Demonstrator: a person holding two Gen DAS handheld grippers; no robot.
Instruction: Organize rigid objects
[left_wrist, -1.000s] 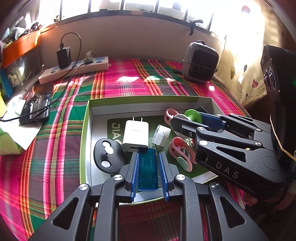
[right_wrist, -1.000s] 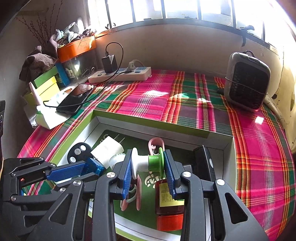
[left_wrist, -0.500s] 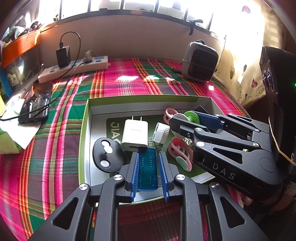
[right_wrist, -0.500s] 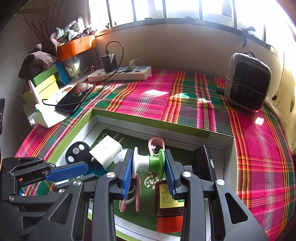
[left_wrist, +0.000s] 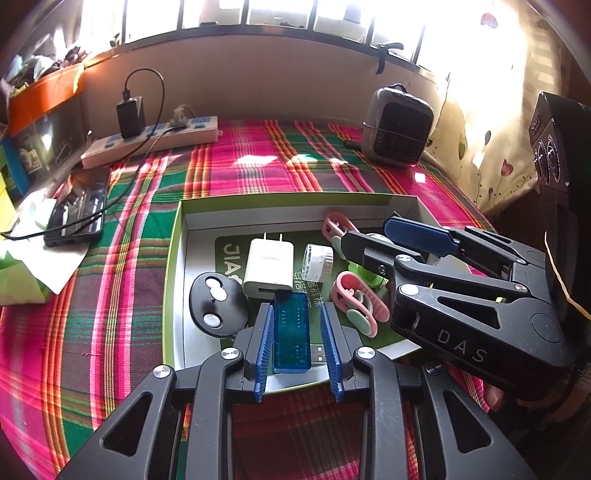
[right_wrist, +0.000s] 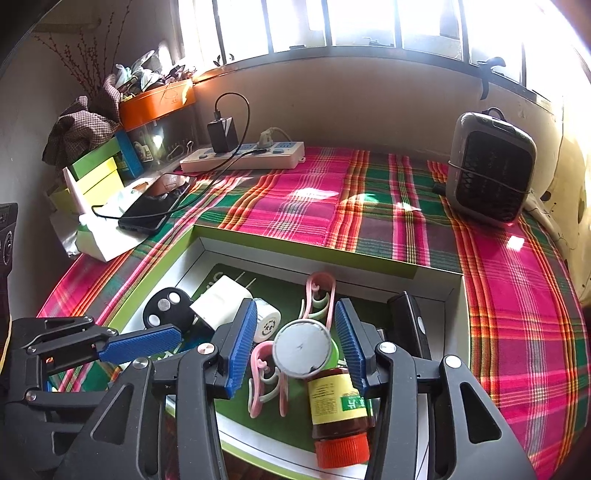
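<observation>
Box (left_wrist: 177, 236) with green edges sits on the plaid tabletop (left_wrist: 258, 162), full of small things. Left gripper (left_wrist: 297, 343) has its jaws let go and wide, on both sides of a blue USB stick (left_wrist: 291, 332) lying by the near edge, with a gap on the right side. Right gripper (right_wrist: 295, 343) has its jaws spread apart too, around a green and white spool (right_wrist: 303, 352) standing free between them. A brown bottle (right_wrist: 338, 402) lies by the near rim. Past the far wall the cloth lies bare.
</observation>
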